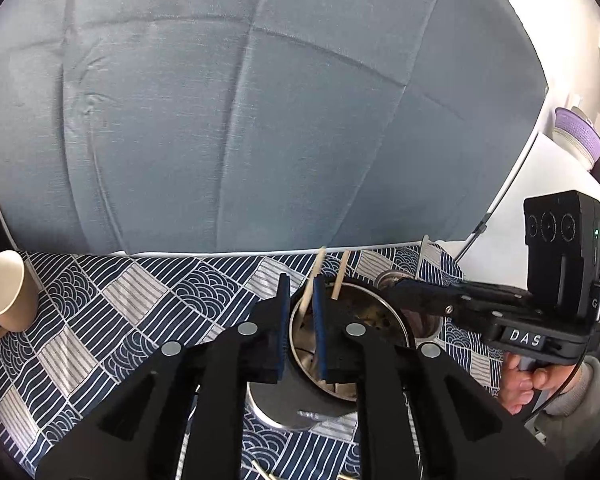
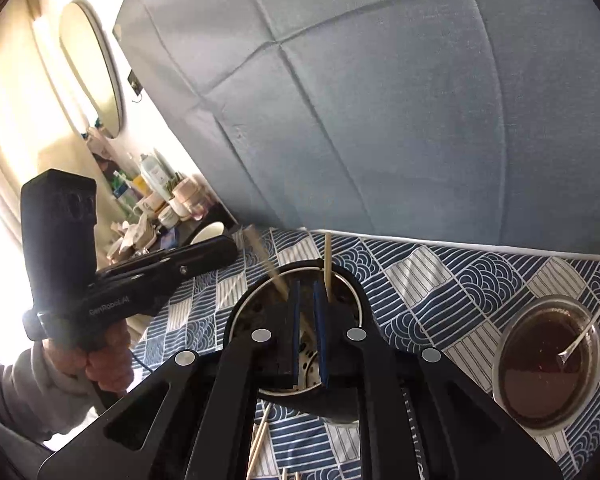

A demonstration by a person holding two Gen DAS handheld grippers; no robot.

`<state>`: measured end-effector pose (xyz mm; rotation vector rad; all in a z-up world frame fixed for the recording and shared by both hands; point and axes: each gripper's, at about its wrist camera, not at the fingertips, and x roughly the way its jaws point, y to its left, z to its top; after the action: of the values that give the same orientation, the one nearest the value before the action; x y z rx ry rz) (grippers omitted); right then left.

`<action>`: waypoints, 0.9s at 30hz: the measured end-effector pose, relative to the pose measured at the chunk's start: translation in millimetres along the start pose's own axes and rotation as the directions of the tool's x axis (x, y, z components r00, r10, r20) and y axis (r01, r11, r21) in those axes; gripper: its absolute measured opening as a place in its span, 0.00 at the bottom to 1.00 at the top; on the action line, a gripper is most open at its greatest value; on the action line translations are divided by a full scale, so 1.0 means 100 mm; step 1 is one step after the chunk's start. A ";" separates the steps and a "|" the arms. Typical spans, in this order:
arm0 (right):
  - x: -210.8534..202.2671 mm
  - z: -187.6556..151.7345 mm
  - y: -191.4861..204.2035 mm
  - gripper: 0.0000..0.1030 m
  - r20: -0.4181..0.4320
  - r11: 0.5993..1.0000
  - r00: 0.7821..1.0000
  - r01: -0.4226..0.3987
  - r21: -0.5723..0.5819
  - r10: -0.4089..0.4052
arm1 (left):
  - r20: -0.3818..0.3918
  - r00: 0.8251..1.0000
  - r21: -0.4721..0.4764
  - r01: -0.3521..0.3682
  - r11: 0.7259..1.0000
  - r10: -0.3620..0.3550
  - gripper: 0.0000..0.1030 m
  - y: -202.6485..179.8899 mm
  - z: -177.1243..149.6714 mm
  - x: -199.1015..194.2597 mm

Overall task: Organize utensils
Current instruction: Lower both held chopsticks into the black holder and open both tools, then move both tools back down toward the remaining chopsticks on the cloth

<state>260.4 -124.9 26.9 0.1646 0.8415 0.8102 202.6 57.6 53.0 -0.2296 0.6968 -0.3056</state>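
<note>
A: State of the grippers?
B: Left gripper [image 1: 299,300] stood slightly parted, its pads clear of the chopsticks [image 1: 311,294]; right gripper [image 2: 306,308] nearly closed, empty.
A: The chopsticks?
B: Upright in the holder [image 1: 396,316], centre of the cloth [image 1: 100,320].

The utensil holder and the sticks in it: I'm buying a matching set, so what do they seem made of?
The utensil holder looks like metal, probably stainless steel: shiny rim, reflective inside, dark outer wall. The chopsticks look like pale, matte bamboo or wood; which one is unclear.
</note>
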 end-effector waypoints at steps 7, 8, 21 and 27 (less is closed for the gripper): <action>-0.17 -0.02 0.13 0.09 -0.004 1.000 1.000 0.002 -0.020 -0.002 | -0.016 1.000 -0.005 0.003 1.000 -0.003 0.34 -0.01 -0.05 -0.19; -0.19 -0.02 0.14 0.09 -0.007 1.000 1.000 0.003 -0.021 -0.004 | -0.019 1.000 -0.009 0.004 1.000 -0.004 0.36 -0.01 -0.07 -0.21; -0.38 -0.43 0.33 0.32 -0.068 0.998 0.997 0.033 -0.047 -0.036 | -0.109 0.993 -0.024 -0.045 0.999 0.042 0.60 0.07 -0.51 -0.45; -0.36 -0.70 0.39 0.42 -0.129 0.997 0.990 0.051 -0.056 -0.058 | -0.196 0.976 -0.023 -0.104 0.994 0.098 0.65 0.15 -0.87 -0.43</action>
<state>174.1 -135.0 18.0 0.0421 0.9433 0.7974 117.2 77.2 9.4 -0.1961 0.9042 -0.2208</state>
